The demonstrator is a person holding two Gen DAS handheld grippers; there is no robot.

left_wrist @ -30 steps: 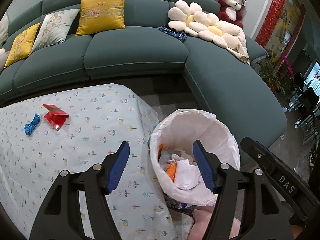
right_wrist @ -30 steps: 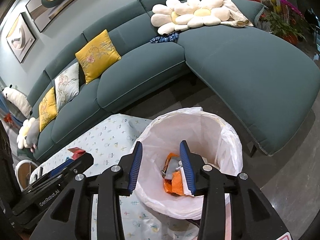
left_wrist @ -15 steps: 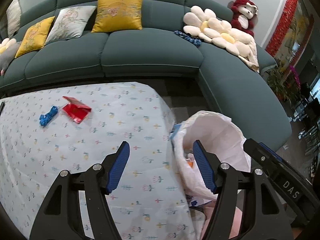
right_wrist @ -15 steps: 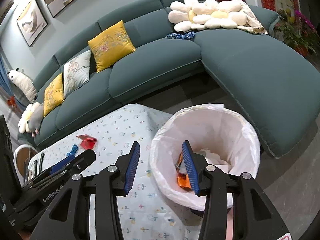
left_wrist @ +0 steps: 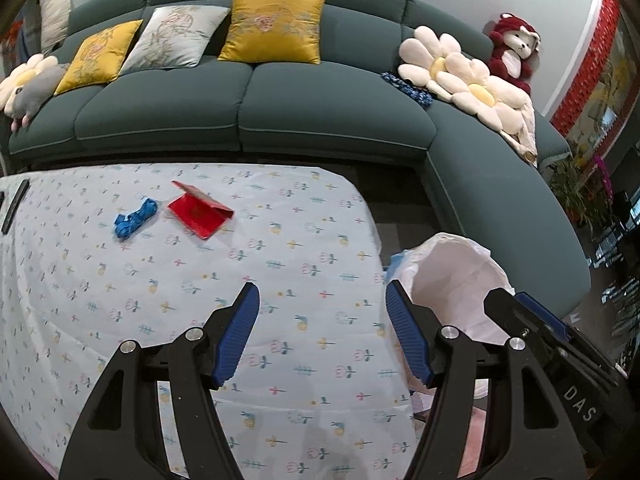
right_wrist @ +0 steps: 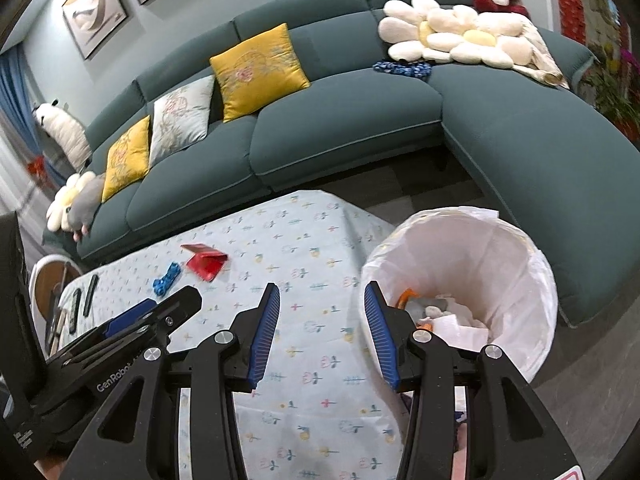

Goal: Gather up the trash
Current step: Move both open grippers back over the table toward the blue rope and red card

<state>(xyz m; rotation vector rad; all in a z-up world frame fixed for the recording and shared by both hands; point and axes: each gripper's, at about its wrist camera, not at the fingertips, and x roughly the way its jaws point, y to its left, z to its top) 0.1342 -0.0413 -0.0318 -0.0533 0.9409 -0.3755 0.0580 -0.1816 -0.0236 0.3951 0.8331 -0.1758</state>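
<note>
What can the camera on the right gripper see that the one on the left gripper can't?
Only the right wrist view looks down into the white-lined trash bin, showing orange and white scraps, and catches the framed wall pictures. Only the left wrist view shows the potted plant beside the sofa. Both show the red folded packet, the crumpled blue wrapper, the patterned tablecloth and the teal sofa.

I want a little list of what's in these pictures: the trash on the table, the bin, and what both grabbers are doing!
trash on table: red packet, open and lying flat; crumpled blue wrapper just to its left
table: covered by a flowered tablecloth
bin: white-lined trash bin at the table's right end, with orange and white scraps inside
left gripper: open, empty, above the table
right gripper: open, empty, between table and bin
background: green sofa
</note>
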